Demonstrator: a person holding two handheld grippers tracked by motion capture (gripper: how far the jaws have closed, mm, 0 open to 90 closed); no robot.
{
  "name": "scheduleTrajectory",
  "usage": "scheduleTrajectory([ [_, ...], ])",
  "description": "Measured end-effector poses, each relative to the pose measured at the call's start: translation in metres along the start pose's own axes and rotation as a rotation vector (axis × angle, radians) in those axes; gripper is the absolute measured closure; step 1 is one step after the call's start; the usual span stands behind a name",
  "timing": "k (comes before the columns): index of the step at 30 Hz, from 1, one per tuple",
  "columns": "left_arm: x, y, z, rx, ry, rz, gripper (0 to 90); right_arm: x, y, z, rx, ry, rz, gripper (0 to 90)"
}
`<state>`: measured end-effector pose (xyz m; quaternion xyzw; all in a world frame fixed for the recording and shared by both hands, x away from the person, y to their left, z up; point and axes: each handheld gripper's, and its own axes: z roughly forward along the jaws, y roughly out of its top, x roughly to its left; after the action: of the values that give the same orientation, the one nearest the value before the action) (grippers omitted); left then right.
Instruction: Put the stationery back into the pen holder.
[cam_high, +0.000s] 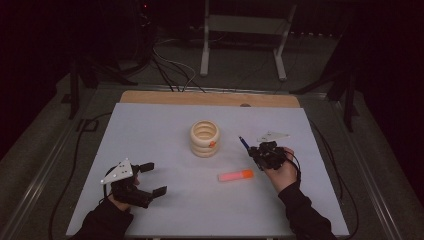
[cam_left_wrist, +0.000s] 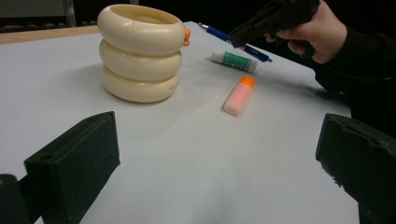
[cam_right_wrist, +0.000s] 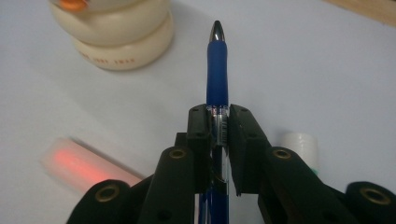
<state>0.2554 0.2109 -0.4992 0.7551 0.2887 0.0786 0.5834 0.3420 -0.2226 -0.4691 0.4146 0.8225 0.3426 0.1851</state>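
Pen (cam_right_wrist: 217, 70) clamped in right tongs (cam_right_wrist: 218, 116), seemingly lifted

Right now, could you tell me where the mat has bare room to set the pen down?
Free: the wide stretch left of the ring holder, and the far strip behind it. Crowded: the middle right, where the pink highlighter, the glue stick and the right gripper clamping the pen cluster. The open left gripper occupies the near left corner.
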Motion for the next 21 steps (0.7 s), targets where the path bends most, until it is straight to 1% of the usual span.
scheduleTrajectory([
  [1, 0.000, 0.000, 0.001, 0.004, -0.004, 0.001, 0.1, 0.001, 0.001, -0.002, -0.007, -0.001, -0.002, 79.4],
  [3, -0.002, 0.001, 0.002, 0.007, 0.005, 0.004, 0.1, 0.002, 0.002, -0.005, -0.017, 0.002, -0.003, 79.4],
  [5, -0.003, 0.003, 0.003, 0.007, -0.001, 0.004, 0.1, 0.004, 0.004, -0.008, -0.027, 0.004, -0.006, 79.4],
  [8, -0.005, 0.006, 0.005, 0.007, 0.008, -0.002, 0.1, 0.008, 0.006, -0.011, -0.037, 0.010, -0.012, 79.4],
  [10, -0.005, 0.007, 0.005, 0.004, 0.015, -0.011, 0.1, 0.010, 0.007, -0.013, -0.052, 0.012, -0.014, 79.4],
  [12, -0.006, 0.009, 0.006, 0.007, 0.033, -0.008, 0.2, 0.011, 0.008, -0.015, -0.071, 0.007, -0.011, 79.4],
  [13, -0.007, 0.009, 0.007, 0.003, 0.035, -0.008, 0.1, 0.011, 0.008, -0.016, -0.078, 0.008, -0.010, 79.4],
  [15, -0.008, 0.010, 0.008, 0.007, 0.048, -0.009, 0.1, 0.012, 0.009, -0.017, -0.086, 0.012, -0.004, 79.4],
  [20, -0.011, 0.013, 0.011, 0.010, 0.063, -0.004, 0.2, 0.016, 0.011, -0.022, -0.104, 0.025, -0.013, 79.4],
  [21, -0.012, 0.014, 0.014, 0.005, 0.070, -0.012, 0.2, 0.017, 0.012, -0.023, -0.105, 0.032, -0.013, 79.4],
])
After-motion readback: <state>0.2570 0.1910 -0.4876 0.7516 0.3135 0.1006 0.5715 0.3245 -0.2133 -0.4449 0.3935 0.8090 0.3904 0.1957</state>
